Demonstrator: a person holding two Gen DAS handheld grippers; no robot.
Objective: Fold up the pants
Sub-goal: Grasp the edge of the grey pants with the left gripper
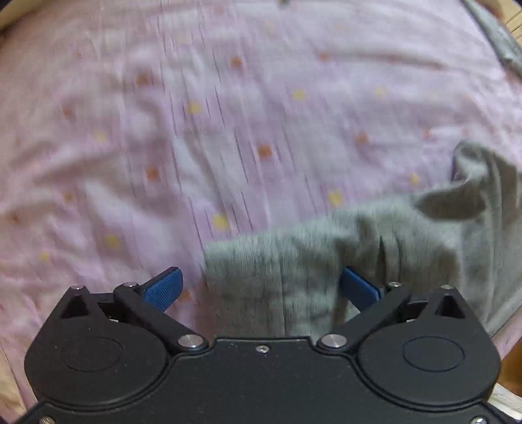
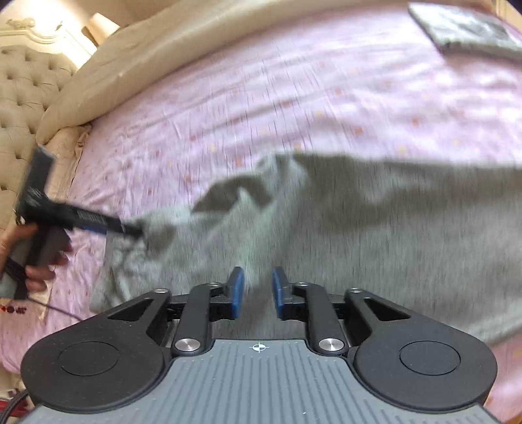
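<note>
Bed, pink dotted sheet [image 2: 293, 98], creased. Beige tufted headboard [image 2: 23, 98], far left of frame. Cream pillow [image 2: 146, 58], upper left. Warm light above.

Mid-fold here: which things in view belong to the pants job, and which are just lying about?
Job:
grey pants
left gripper, open
right gripper, open

Lying about:
folded grey item at the far corner
beige pillow
pink bedsheet

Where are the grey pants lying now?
The grey pants lie on the pink bedsheet, filling the right and lower middle of the right wrist view, in front of the right gripper.
</note>
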